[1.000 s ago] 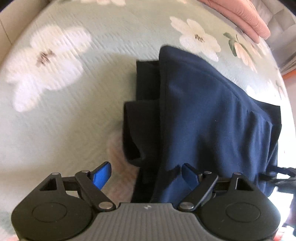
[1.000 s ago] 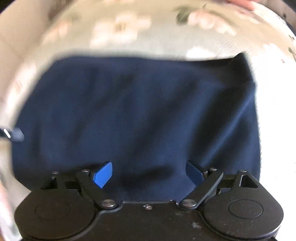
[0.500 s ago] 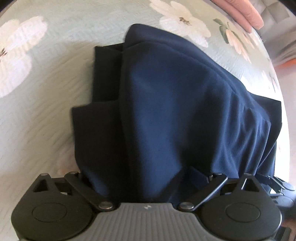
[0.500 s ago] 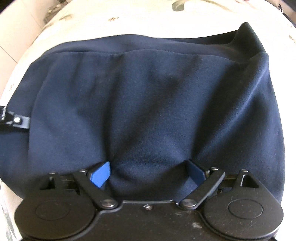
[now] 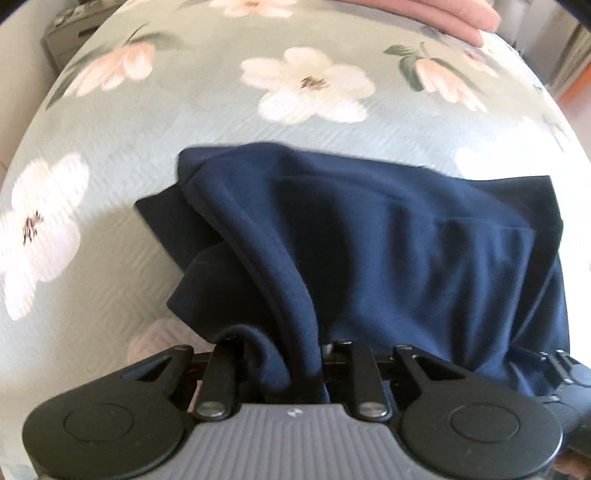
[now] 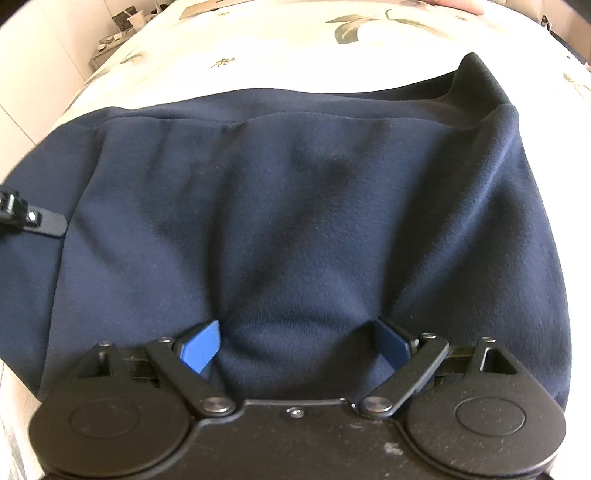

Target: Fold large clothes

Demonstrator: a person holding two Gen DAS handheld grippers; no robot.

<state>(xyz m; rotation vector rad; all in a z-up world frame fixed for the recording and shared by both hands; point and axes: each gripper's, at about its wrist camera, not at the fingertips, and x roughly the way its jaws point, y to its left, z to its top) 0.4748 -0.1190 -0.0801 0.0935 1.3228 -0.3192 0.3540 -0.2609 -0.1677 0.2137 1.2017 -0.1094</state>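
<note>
Overhanging garment, bedspread beyond

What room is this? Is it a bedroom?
Probably a bedroom: a dark navy fabric garment lies on a wide pale green flowered quilted bedspread, with folded pink bedding at its far end.

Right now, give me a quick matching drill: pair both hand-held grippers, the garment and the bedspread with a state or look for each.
1. left hand-held gripper
2. right hand-held gripper
3. garment
4. bedspread

a. floral print
b. jaws spread, fabric bulging between them
c. navy, bunched in folds
d. jaws just closed, pinching a fabric edge

Pairs: 1-d, 2-b, 3-c, 4-a
</note>
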